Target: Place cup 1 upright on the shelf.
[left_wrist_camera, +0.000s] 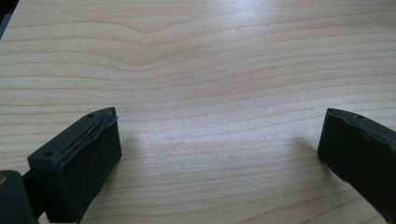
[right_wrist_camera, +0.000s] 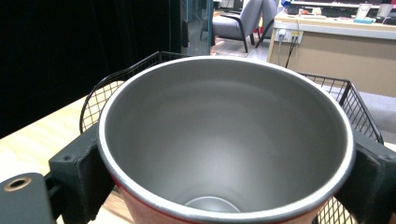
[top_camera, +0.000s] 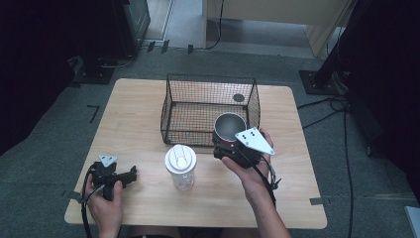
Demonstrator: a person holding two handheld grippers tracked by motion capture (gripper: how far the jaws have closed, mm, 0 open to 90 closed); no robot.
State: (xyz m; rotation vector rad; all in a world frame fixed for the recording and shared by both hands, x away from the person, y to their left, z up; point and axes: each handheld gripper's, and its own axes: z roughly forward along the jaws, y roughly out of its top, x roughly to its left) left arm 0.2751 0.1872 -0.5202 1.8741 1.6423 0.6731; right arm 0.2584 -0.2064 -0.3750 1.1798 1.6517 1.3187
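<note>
My right gripper [top_camera: 225, 147] is shut on a metal cup [top_camera: 229, 127] with a red outside, holding it upright just above the near wall of the black wire basket [top_camera: 185, 94]. In the right gripper view the cup [right_wrist_camera: 224, 135] sits between both jaws, its steel inside bare, with the basket [right_wrist_camera: 100, 100] behind it. My left gripper [top_camera: 130, 174] rests low at the table's near left, jaws open. The left gripper view has both pads [left_wrist_camera: 91, 154] spread wide over bare wood.
A clear plastic bottle with a white lid [top_camera: 181, 166] stands upright between the two hands, near the front of the wooden table [top_camera: 133, 119]. The basket holds a small dark round thing [top_camera: 238, 97] in its far right corner. Cables and stands lie on the floor around.
</note>
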